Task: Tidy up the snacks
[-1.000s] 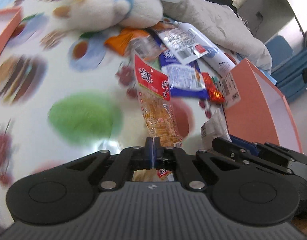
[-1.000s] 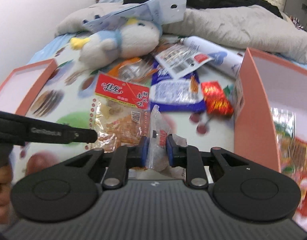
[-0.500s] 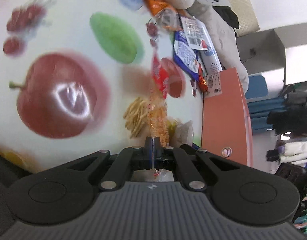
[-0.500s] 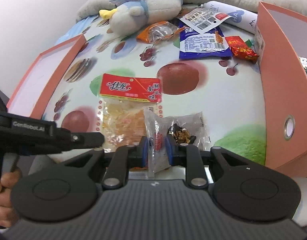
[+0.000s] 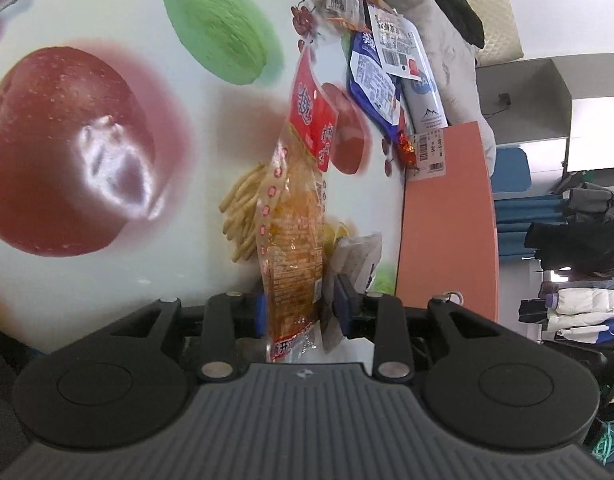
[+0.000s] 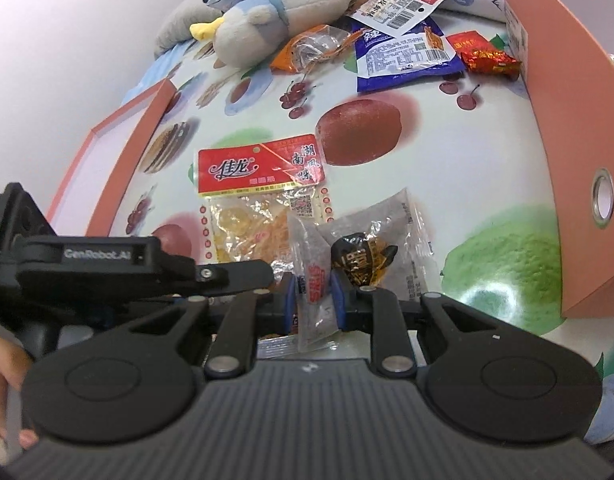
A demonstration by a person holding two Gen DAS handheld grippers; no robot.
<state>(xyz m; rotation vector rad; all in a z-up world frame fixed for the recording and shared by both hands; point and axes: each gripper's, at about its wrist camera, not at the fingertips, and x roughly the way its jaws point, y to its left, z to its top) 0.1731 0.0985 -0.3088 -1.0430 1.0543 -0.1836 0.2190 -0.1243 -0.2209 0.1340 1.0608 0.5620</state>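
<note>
A red-topped clear snack bag (image 6: 263, 200) lies on the fruit-print cloth near its front edge; in the left wrist view it (image 5: 295, 240) runs up between my left fingers. My left gripper (image 5: 301, 310) is open, jaws apart around the bag's lower end. My right gripper (image 6: 313, 302) is shut on a small clear packet (image 6: 313, 280) with red print. Beside it lies a clear packet (image 6: 371, 256) with a dark snack inside.
An orange box (image 6: 567, 120) stands at the right; an orange lid (image 6: 119, 148) lies at the left. Further back are a blue bag (image 6: 403, 56), a red wrapper (image 6: 483, 54), an orange packet (image 6: 307, 46) and a plush bird (image 6: 275, 12).
Both grippers pulled back toward the cloth's front edge with their snacks. My left gripper was shut on the red-topped bag and has opened; the bag now lies on the cloth.
</note>
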